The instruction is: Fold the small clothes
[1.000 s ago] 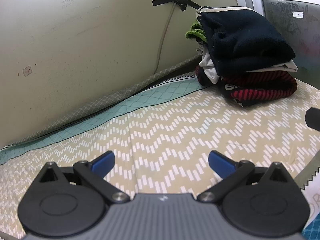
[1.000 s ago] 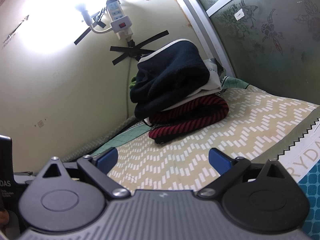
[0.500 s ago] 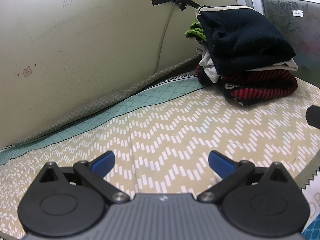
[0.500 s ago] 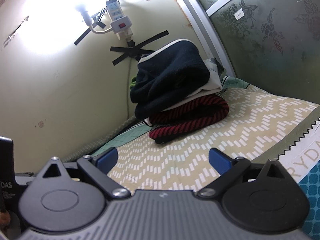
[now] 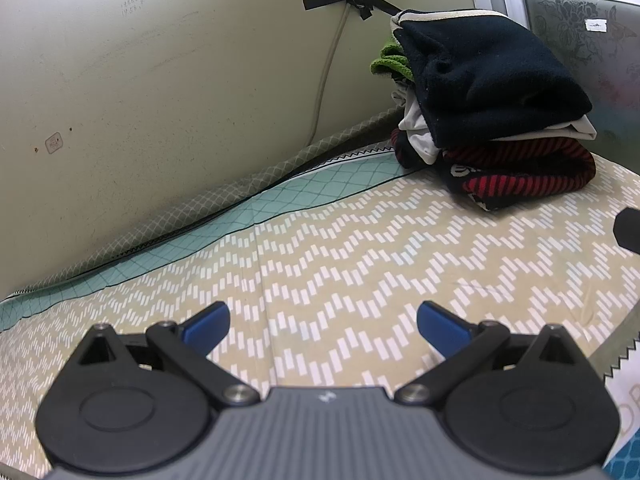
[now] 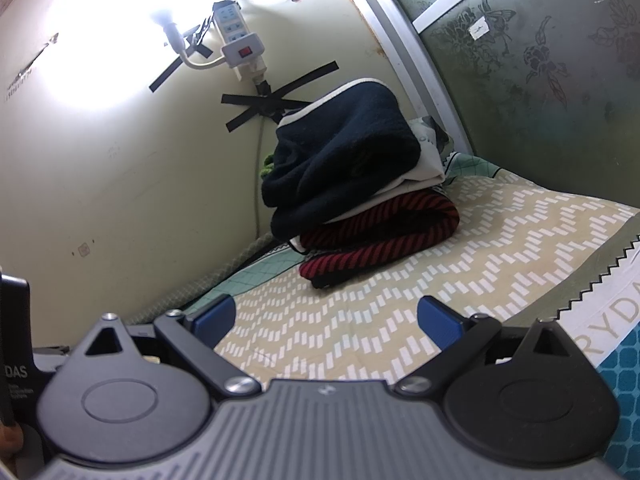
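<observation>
A stack of folded clothes stands in the far corner: a dark navy garment (image 5: 488,76) on top, a white one (image 5: 416,132) under it, a red-and-black striped one (image 5: 520,176) at the bottom, a green piece (image 5: 390,62) behind. The stack also shows in the right wrist view (image 6: 348,168), with the striped garment (image 6: 384,236) lowest. My left gripper (image 5: 323,322) is open and empty above the beige zigzag cover (image 5: 340,264). My right gripper (image 6: 326,316) is open and empty, short of the stack.
A cream wall (image 5: 160,80) runs along the back with a taped cable (image 5: 332,56). A power strip (image 6: 240,46) and a bright lamp (image 6: 166,26) hang on it. A patterned glass panel (image 6: 540,80) closes the right side. The other gripper's edge (image 5: 628,226) shows at right.
Almost nothing has changed. Both grippers stay open and nearly still; the views have shifted only very slightly.
</observation>
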Available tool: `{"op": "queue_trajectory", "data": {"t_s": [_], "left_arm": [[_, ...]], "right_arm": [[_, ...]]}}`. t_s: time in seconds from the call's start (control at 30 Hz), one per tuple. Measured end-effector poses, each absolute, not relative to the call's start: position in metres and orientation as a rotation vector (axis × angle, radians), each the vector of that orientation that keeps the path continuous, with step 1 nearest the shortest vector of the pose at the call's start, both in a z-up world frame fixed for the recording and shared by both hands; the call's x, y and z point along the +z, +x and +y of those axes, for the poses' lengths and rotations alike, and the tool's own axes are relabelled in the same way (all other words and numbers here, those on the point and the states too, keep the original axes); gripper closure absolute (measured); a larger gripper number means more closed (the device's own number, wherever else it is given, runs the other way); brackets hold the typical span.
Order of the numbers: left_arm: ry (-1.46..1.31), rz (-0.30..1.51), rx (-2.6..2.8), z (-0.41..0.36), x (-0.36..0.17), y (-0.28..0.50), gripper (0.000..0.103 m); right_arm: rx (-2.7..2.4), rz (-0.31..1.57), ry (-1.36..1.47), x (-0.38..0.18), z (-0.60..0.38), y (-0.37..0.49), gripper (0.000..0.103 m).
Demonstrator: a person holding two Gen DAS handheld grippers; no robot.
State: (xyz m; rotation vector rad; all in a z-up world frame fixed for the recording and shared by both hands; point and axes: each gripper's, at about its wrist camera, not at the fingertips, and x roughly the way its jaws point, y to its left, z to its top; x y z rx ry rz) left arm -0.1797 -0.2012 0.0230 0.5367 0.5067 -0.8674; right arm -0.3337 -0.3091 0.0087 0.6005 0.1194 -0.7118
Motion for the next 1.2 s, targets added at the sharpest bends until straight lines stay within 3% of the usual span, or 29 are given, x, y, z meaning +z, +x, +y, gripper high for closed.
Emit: {"op": "queue_trajectory", "data": {"t_s": [1.2], "left_arm": [[0.553, 0.503, -0.870, -0.2004, 0.0188, -0.1805, 0.000]], "right_arm": [[-0.704, 0.101, 0.606, 0.0078, -0.3112, -0.3379, 0.011]]}}
